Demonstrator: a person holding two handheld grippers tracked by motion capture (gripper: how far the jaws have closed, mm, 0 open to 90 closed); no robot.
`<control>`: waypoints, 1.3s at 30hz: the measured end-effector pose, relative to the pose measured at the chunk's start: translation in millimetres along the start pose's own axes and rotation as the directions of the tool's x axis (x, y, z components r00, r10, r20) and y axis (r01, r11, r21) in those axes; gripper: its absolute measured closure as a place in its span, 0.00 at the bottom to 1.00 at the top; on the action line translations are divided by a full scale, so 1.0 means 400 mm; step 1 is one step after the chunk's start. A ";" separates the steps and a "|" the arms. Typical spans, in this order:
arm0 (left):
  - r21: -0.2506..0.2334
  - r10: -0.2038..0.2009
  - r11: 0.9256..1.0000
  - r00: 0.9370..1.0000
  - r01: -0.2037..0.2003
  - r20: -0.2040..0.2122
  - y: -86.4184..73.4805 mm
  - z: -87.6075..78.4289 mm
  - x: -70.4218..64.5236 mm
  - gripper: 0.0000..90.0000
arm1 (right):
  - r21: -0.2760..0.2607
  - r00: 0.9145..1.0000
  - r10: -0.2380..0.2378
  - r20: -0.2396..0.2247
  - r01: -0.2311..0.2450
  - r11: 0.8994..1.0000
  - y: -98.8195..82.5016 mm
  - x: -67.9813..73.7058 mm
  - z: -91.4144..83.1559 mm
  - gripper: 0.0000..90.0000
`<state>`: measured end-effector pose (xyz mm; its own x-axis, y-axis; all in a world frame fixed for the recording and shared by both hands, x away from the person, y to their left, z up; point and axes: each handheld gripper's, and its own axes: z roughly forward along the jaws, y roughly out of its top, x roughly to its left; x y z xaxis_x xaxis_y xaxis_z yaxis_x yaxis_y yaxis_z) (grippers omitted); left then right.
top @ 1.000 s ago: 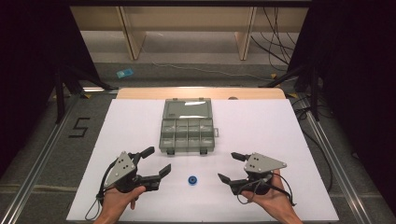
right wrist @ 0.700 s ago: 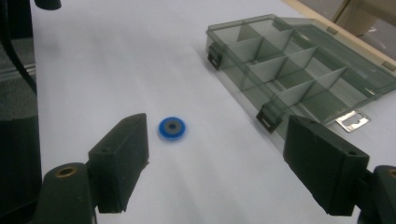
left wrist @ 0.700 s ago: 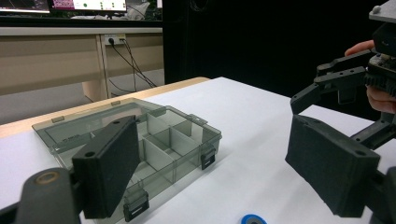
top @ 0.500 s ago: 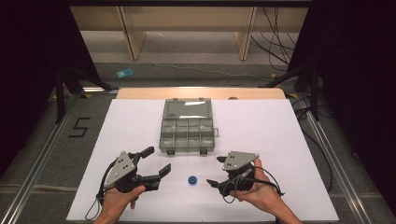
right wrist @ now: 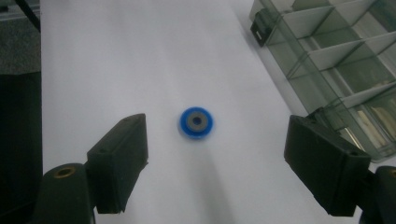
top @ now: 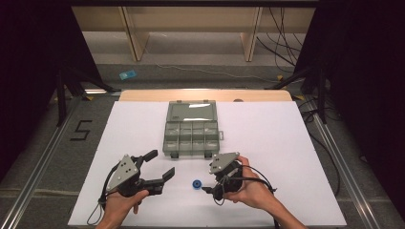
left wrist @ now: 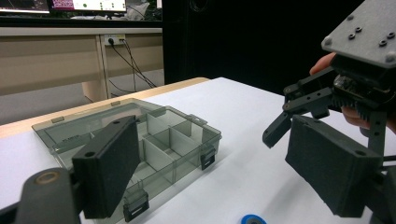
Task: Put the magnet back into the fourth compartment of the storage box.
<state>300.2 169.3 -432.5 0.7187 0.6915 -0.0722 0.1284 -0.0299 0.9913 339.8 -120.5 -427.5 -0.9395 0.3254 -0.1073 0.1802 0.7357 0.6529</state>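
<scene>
While the right gripper [top: 208, 187] hangs just beside the small blue ring [top: 196, 184] with its jaws spread wide and nothing between them, the ring lies flat on the white worktop [top: 286, 157], a little in front of the clear compartment box [top: 191, 130] and between the two grippers. In the right gripper view the blue ring [right wrist: 196, 122] sits squarely in the gap between the jaws, a grey core with a hole at its middle, perhaps a bearing in a plastic collar, though the picture is too soft to be sure. It looks light, rigid and smooth, so it should not deform under the pads, but being low and flat it gives little height to pinch and could skid on the slick sheet or flip onto its edge. The sound hold is across its outer rim, pads low to the worktop and centred on the disc. The left gripper [top: 157, 168] rests to the ring's other side, jaws also wide apart and holding nothing. The box's lid stands open, its compartments free to receive the ring.
</scene>
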 end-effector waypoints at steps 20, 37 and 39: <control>-0.004 -0.003 1.000 1.000 0.003 0.003 0.000 0.000 -0.001 0.19 | 0.118 0.996 -0.066 -0.066 0.073 0.990 0.054 -0.007 0.069 0.29; 0.004 0.002 1.000 1.000 -0.002 0.003 0.000 0.001 0.001 0.19 | 0.206 0.991 -0.061 -0.121 0.085 0.975 0.069 -0.023 0.127 0.35; 0.002 -0.001 1.000 1.000 0.001 0.003 0.000 0.001 0.000 0.19 | 0.208 0.991 -0.062 -0.121 0.087 0.974 0.070 -0.024 0.130 0.35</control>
<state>300.4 169.1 -432.4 0.7209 0.6892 -0.0733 0.1301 -0.0306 0.9910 368.9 -72.2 -447.2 -0.9772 0.2046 -0.0564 0.1548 0.8687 0.4706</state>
